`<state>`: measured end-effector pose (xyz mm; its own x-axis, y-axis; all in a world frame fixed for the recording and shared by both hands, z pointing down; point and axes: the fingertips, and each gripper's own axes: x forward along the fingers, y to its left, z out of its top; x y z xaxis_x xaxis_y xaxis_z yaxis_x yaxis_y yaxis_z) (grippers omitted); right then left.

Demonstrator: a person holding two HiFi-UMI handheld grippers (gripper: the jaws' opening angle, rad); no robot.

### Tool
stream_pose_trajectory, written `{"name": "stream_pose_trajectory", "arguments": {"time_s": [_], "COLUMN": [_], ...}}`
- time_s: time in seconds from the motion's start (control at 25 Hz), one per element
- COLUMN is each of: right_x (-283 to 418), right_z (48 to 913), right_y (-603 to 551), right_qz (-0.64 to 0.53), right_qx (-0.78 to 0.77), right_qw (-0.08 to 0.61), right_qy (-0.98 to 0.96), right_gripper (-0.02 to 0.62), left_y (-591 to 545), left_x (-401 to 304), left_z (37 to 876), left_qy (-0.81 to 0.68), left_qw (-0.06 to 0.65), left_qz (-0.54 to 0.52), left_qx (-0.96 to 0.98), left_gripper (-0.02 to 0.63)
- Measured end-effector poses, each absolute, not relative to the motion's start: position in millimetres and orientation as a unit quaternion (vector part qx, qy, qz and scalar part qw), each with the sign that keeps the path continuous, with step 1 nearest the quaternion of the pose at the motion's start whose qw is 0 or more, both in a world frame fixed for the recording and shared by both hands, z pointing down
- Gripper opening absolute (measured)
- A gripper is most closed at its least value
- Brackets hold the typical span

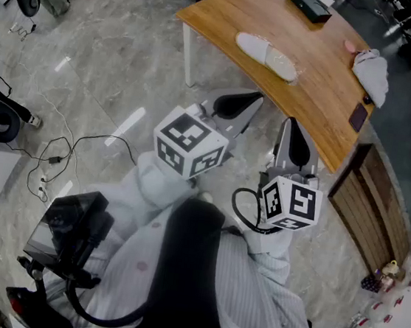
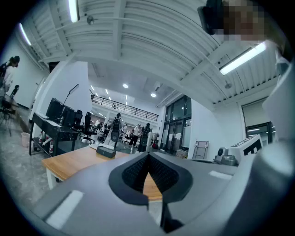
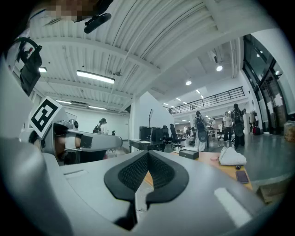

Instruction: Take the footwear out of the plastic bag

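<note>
A pale flat slipper in what looks like a clear plastic bag (image 1: pixel 267 54) lies on the wooden table (image 1: pixel 231 14), near its front edge. My left gripper (image 1: pixel 252 100) is shut and empty. It hovers over the floor just short of the table edge, pointing at the slipper. To its right, my right gripper (image 1: pixel 291 124) is also shut with nothing in it, and its tip is by the table's edge. In the left gripper view the jaws (image 2: pixel 148 159) meet pad to pad above the table (image 2: pixel 78 159). The right gripper (image 3: pixel 148 156) looks the same in its own view.
A crumpled white cloth or bag (image 1: pixel 372 73) (image 3: pixel 232 156), a dark phone (image 1: pixel 358 117) (image 3: pixel 241 176) and a small pink item (image 1: pixel 349 46) lie at the table's right end. A black box (image 1: pixel 308 4) (image 2: pixel 106 152) sits at the far side. Cables (image 1: pixel 58 156) trail on the floor; people stand far off.
</note>
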<state>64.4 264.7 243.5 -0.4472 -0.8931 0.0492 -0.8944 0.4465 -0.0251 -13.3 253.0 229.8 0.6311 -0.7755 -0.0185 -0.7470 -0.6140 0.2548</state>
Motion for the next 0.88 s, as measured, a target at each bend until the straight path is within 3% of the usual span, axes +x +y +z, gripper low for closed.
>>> {"name": "stream_pose_trajectory", "arguments": {"time_s": [0.88], "right_x": [78], "right_z": [251], "right_y": [278], "right_qz": [0.040], "right_qx": [0.517], "right_qw": [0.004], "right_qy": [-0.855], "right_gripper": [0.014], "left_y": [265], "left_x": [-7], "left_z": [247], "left_qy": [-0.446], "left_qw": [0.134], "left_qz": [-0.061], "left_qx": [0.883], "left_gripper": [0.000]}}
